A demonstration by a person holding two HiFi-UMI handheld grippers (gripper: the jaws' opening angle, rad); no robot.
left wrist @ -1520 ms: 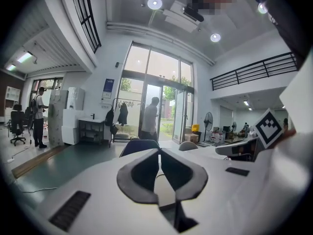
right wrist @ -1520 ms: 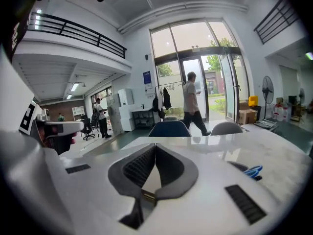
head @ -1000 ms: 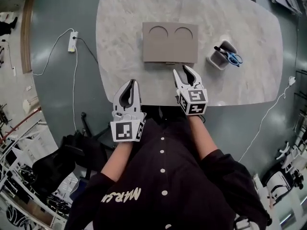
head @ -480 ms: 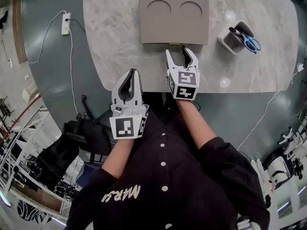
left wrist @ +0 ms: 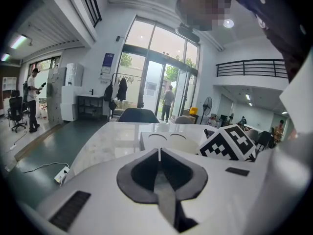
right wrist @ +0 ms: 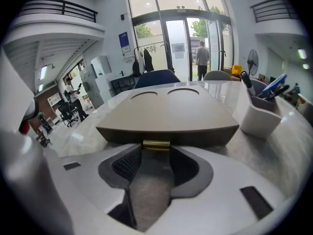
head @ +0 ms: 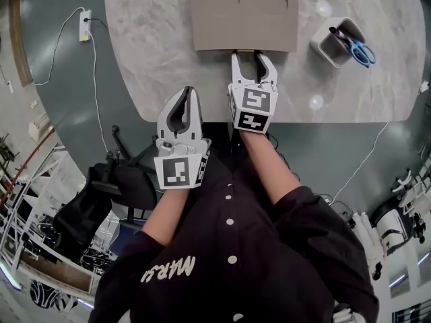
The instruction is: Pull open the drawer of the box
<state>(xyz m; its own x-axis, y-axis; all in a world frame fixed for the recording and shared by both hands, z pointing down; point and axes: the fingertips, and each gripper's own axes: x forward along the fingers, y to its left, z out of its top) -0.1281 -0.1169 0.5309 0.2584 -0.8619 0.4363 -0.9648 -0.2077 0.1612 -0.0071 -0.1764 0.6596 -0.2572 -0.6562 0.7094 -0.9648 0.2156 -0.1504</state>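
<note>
The box (head: 242, 15) lies flat on the surface (head: 155, 59) with its drawer (right wrist: 205, 136) shut. A brass handle (right wrist: 156, 144) sits at the middle of the near edge. The right tool (head: 252, 59) points at that edge. Its jaws are apart and have just been closing, one tip on each side of the handle, not yet pressing it. The left tool (head: 186, 94) hangs off the surface's near edge, jaws together and empty.

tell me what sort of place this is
Most likely a big open office or lab hall: tall glass doors, a railed balcony above, office chairs on the floor, and a stone-look table in front.
</note>
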